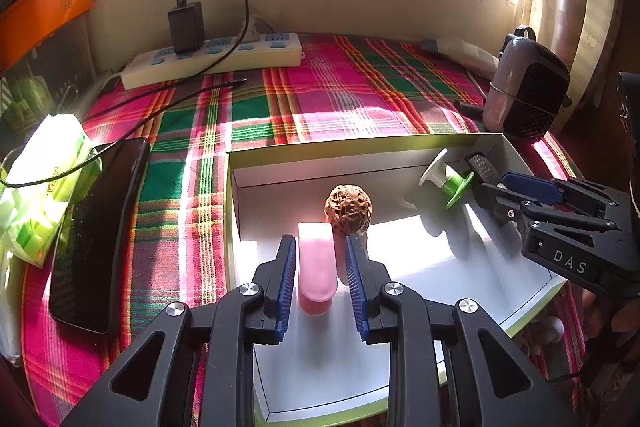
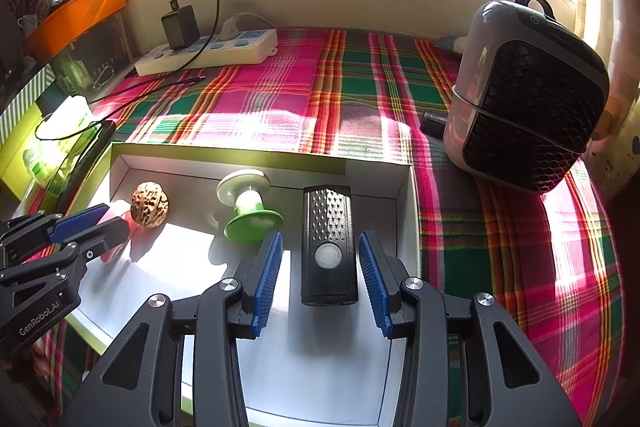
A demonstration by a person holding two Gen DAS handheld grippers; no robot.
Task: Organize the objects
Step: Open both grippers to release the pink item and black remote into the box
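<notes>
The left gripper (image 1: 321, 269) has its two blue-padded fingers (image 1: 286, 281) narrowly parted around one pink tube (image 1: 317, 269), a sliver of gap showing at each pad; the right gripper (image 2: 320, 277) stands wider, its pads clear of one black sensor block (image 2: 329, 247) between them. All lie in one white cardboard box (image 1: 400, 141), four things in total with one walnut (image 1: 347, 207) and one green-and-white spool (image 2: 249, 205). Outside on the plaid cloth (image 2: 280, 95): one power strip (image 1: 212, 61), one phone (image 1: 98, 233), one small heater (image 2: 528, 95).

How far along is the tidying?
Done: walnut, spool, pink tube and black light lie in the box. In hand: nothing; both tongs, left and right, stand open around tube and light. Left: phone and cable outside, perhaps.
</notes>
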